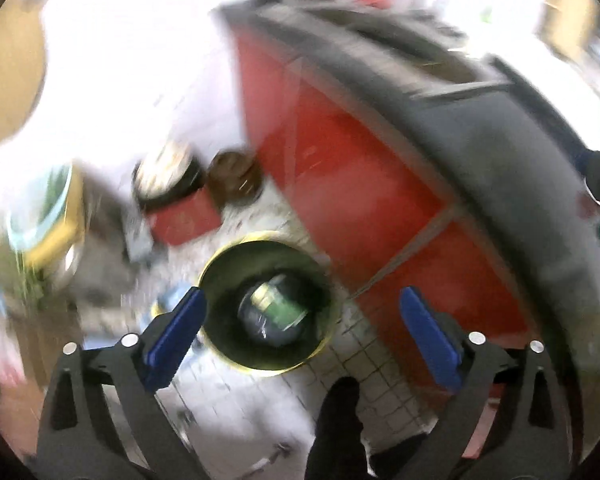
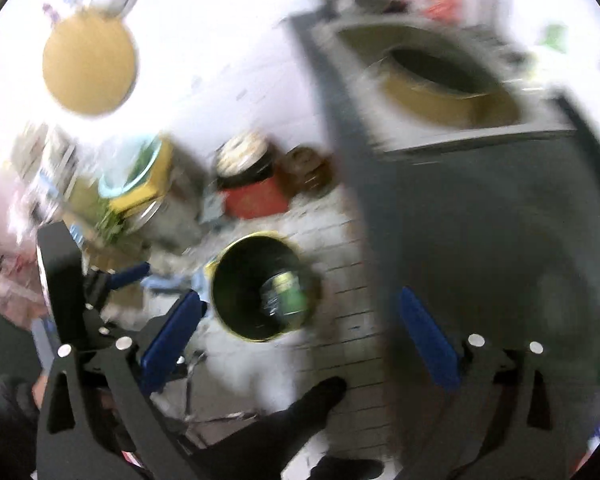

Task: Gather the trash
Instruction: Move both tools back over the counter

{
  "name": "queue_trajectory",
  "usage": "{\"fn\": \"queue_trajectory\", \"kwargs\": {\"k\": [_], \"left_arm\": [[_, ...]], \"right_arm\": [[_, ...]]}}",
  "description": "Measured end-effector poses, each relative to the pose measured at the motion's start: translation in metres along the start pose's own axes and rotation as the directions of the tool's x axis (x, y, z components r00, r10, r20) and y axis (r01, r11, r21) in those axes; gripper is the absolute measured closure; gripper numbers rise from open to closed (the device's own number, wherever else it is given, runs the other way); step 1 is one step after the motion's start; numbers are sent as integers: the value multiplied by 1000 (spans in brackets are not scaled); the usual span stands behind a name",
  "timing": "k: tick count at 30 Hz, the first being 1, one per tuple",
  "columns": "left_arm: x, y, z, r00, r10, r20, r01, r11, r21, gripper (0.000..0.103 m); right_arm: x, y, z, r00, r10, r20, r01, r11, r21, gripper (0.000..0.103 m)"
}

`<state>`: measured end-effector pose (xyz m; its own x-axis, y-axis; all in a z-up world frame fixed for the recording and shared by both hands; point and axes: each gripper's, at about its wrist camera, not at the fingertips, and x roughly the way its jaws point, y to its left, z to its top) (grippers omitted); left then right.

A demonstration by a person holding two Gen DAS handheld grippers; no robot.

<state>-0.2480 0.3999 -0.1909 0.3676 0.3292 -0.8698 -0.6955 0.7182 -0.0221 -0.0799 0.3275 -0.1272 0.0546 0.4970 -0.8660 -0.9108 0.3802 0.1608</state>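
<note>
A round bin with a gold rim [image 1: 268,300] stands on the tiled floor below both grippers; it also shows in the right wrist view [image 2: 260,286]. Inside it lies a green and silver can [image 1: 274,306], also seen in the right wrist view [image 2: 286,296]. My left gripper [image 1: 304,320] is open and empty above the bin. My right gripper [image 2: 300,324] is open and empty, above the bin's right side. The left gripper's body [image 2: 72,280] shows at the left of the right wrist view. Both views are blurred.
A red cabinet [image 1: 360,184] under a dark counter [image 1: 500,140] stands right of the bin. A roll of tape [image 2: 440,84] lies on the counter. A red box [image 1: 184,216], a jar [image 1: 168,172] and a brown object [image 1: 234,178] sit behind the bin. A black shoe [image 1: 336,432] is near.
</note>
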Motion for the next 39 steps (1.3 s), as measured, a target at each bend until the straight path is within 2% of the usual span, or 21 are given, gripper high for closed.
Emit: {"fn": "queue_trajectory", "kwargs": {"k": [2,4,7,9,10,11,12,13,14,16,17,20,22,25,30,34,36,39], "left_arm": [[-26,-44,19,998,-63,32,59,994,88,7],[-49,-98,36,987,-156,46,145,971,189,7],[-69,-166,49,964,-265,37,241,921,306,7],[-86,-225,51,931,-364,15,325,849,416,7],[-90,-245,48,923,-385,9,340,825,451,7],[-100,-273,45,907,-420,-4,364,782,507,7],[-108,-297,41,895,-445,-18,380,743,551,7],[-114,-314,37,889,-458,-26,386,717,580,7],[-123,-339,30,878,-476,-41,396,677,620,7],[-135,-370,20,861,-505,-68,416,620,665,7],[-143,-388,14,848,-523,-83,427,583,691,7],[-155,-413,-1,832,-544,-112,442,527,726,7],[-160,-426,-10,821,-555,-132,457,502,734,7],[-159,-436,-9,830,-544,-128,436,486,757,7],[-157,-443,1,826,-548,-131,431,465,773,7],[-134,-456,14,819,-551,-161,447,438,780,7],[-120,-466,19,833,-530,-159,429,437,791,7],[-96,-482,29,840,-523,-146,403,421,813,7]], "right_arm": [[-55,-35,-20,994,-95,57,91,993,71,7],[-100,-67,-45,980,-174,92,158,974,160,7],[-165,-114,-94,936,-330,121,279,907,317,7],[-201,-140,-129,898,-424,120,343,843,415,7],[-219,-152,-150,875,-470,114,372,804,463,7],[-235,-160,-168,857,-504,108,390,771,503,7],[-254,-170,-189,830,-550,90,418,721,553,7],[-271,-179,-211,804,-591,67,441,668,599,7],[-281,-186,-225,789,-612,51,451,634,628,7],[-310,-198,-269,753,-657,15,457,540,707,7],[-322,-203,-289,735,-678,-6,460,492,739,7],[-345,-209,-332,704,-708,-56,458,391,799,7],[-358,-212,-350,698,-713,-68,446,357,821,7],[-370,-215,-371,686,-723,-86,441,319,839,7],[-372,-225,-375,688,-721,-86,427,306,851,7],[-368,-238,-376,694,-715,-85,423,308,852,7],[-365,-248,-379,698,-711,-89,422,307,853,7],[-358,-265,-386,703,-705,-97,419,300,857,7]]}}
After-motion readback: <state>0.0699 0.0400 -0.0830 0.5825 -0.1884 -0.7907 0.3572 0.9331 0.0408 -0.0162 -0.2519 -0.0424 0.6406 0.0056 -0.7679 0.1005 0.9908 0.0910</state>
